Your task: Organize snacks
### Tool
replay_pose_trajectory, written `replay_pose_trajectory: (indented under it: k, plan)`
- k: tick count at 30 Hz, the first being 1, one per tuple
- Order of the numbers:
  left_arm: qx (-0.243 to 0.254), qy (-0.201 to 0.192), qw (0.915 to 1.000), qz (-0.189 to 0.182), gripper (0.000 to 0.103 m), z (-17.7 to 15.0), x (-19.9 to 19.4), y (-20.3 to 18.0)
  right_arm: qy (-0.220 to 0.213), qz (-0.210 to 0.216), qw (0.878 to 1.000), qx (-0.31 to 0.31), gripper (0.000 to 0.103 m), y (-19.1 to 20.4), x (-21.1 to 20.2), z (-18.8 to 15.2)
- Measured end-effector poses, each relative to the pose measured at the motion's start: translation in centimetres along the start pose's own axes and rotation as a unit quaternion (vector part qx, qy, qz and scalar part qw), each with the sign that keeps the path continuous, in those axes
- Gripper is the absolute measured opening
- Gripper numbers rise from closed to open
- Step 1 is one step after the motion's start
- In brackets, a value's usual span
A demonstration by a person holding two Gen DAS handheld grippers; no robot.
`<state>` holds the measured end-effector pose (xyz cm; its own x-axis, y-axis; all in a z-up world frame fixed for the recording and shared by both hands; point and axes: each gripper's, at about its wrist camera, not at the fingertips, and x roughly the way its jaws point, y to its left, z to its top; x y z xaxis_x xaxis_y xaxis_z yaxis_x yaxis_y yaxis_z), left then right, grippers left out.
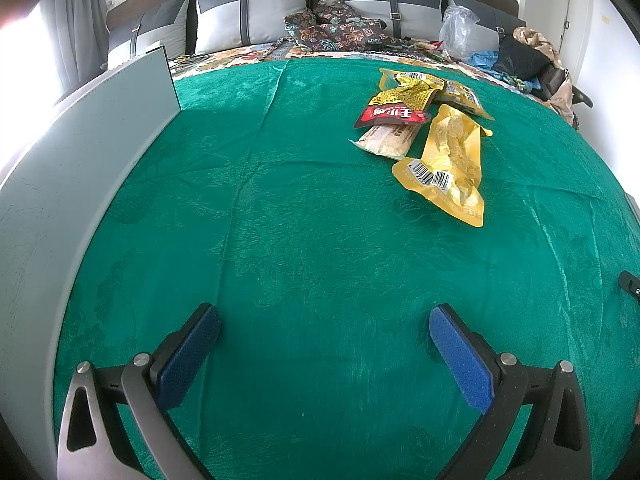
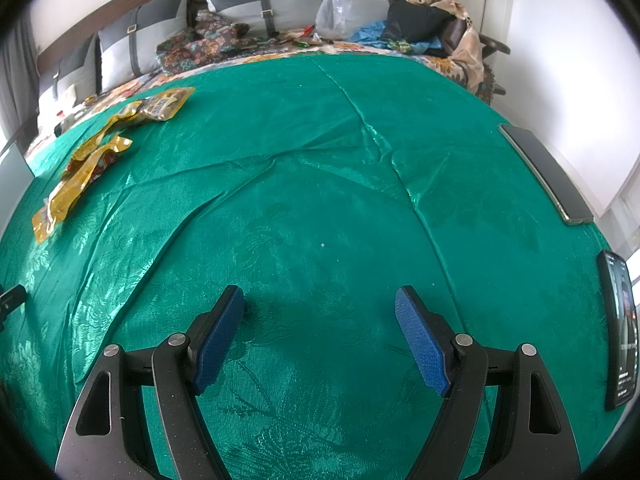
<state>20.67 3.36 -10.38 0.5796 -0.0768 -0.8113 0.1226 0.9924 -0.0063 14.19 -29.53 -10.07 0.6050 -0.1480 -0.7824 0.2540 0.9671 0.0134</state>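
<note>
A heap of snack packets lies on the green cloth (image 1: 300, 220): a long yellow pouch (image 1: 448, 164) with barcodes, a red packet (image 1: 390, 116), a pale packet (image 1: 386, 140) under it, and crumpled yellow packets (image 1: 408, 90) behind. My left gripper (image 1: 324, 316) hovers open over bare cloth, well short of the heap, which lies ahead to the right. The right wrist view shows the same packets, with the yellow pouch (image 2: 68, 188) at far left. My right gripper (image 2: 320, 300) is open with nothing between its blue pads (image 2: 420, 340).
A pale grey box wall (image 1: 80, 168) stands along the left. Two phones (image 2: 544, 172) (image 2: 620, 328) lie at the cloth's right edge. Pillows (image 1: 256, 8), patterned fabric (image 1: 340, 28), a plastic bag (image 1: 458, 28) and clothes crowd the bed's head.
</note>
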Motion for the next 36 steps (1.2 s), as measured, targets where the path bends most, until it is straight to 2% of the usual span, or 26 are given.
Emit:
replay_pose_trajectory:
  k: [12,15,18,23,27,32,33,34,35,36]
  plan:
    - [0.006,0.003,1.0,-0.003,0.103,0.1,0.0,0.0,0.0,0.001,1.0,0.0,0.081,0.0,0.0,0.0]
    - [0.017,0.02,0.9989,-0.039,0.103,1.1,-0.1,0.4,0.0,0.002,1.0,0.001,0.082,0.1,0.1,0.0]
    - [0.021,0.002,0.9977,-0.065,0.103,4.1,-0.6,0.7,0.0,0.003,1.0,0.001,0.082,0.2,0.0,0.0]
    - [0.043,0.007,0.9946,-0.094,0.103,12.6,1.7,-1.3,0.0,0.003,1.0,0.001,0.082,0.2,0.0,0.0]
    - [0.078,0.026,0.9941,-0.07,0.103,17.5,5.7,-4.1,0.0,0.003,1.0,0.001,0.082,0.2,0.0,0.0]
    - [0.08,0.07,0.993,-0.052,0.102,20.2,11.3,-6.3,0.0,0.003,1.0,0.001,0.082,0.2,0.0,0.0]
    - [0.072,0.072,0.993,-0.059,0.096,20.5,11.9,-6.3,0.0,0.003,1.0,0.001,0.082,0.2,0.0,0.0]
    - [0.059,0.066,0.9926,-0.083,0.084,20.7,12.0,-6.0,0.0,0.003,1.0,0.001,0.082,0.2,0.0,-0.1]
    - [0.041,0.061,0.9906,-0.115,0.059,20.7,12.0,-5.5,0.0,0.003,1.0,0.001,0.082,0.2,0.0,0.0]
    - [0.027,0.061,0.9908,-0.117,0.056,20.6,11.9,-5.1,0.0,0.003,1.0,0.001,0.082,0.2,0.1,0.0]
